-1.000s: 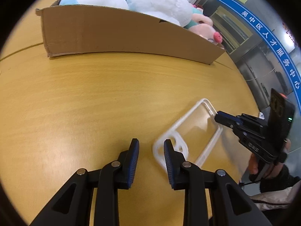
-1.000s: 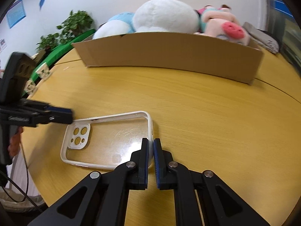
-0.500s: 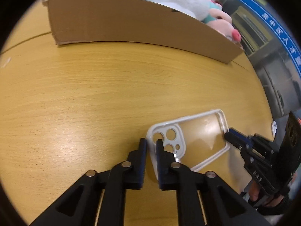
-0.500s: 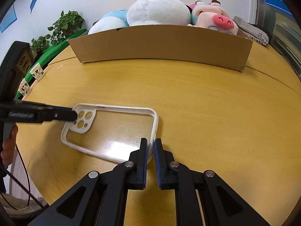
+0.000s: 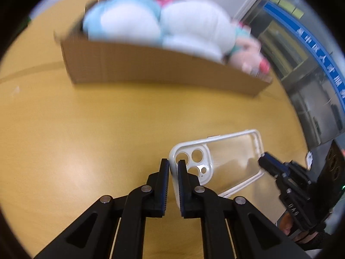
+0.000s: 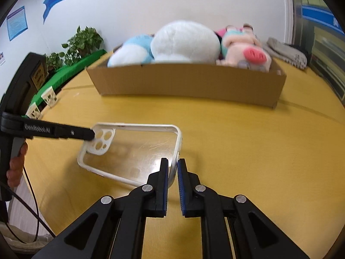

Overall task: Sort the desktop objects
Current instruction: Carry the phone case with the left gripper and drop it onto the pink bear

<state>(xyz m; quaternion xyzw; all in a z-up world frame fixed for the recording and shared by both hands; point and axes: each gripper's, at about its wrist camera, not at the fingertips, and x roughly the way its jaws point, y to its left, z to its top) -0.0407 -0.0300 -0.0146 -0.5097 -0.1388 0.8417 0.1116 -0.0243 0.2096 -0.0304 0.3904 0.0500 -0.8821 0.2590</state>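
A clear phone case (image 5: 232, 157) with a white rim and camera cut-outs hangs a little above the yellow wooden table (image 5: 86, 129), casting a shadow on it. My left gripper (image 5: 173, 166) is shut on the rim at the camera end. My right gripper (image 6: 172, 166) is shut on the rim at the opposite short end of the phone case (image 6: 140, 149). In the left wrist view, the right gripper (image 5: 264, 160) reaches in from the right. In the right wrist view, the left gripper (image 6: 92, 135) comes in from the left, held by a hand (image 6: 16, 164).
A long cardboard box (image 6: 189, 82) filled with plush toys (image 6: 185, 42) stands across the far side of the table (image 6: 258, 151). A grey cloth (image 6: 286, 52) lies behind its right end. Potted plants (image 6: 79, 43) and a green ledge (image 6: 71, 69) sit beyond the left table edge.
My left gripper closed on the camera end of the case. Both grippers have since raised the case off the table, and the views have tilted up toward the box.
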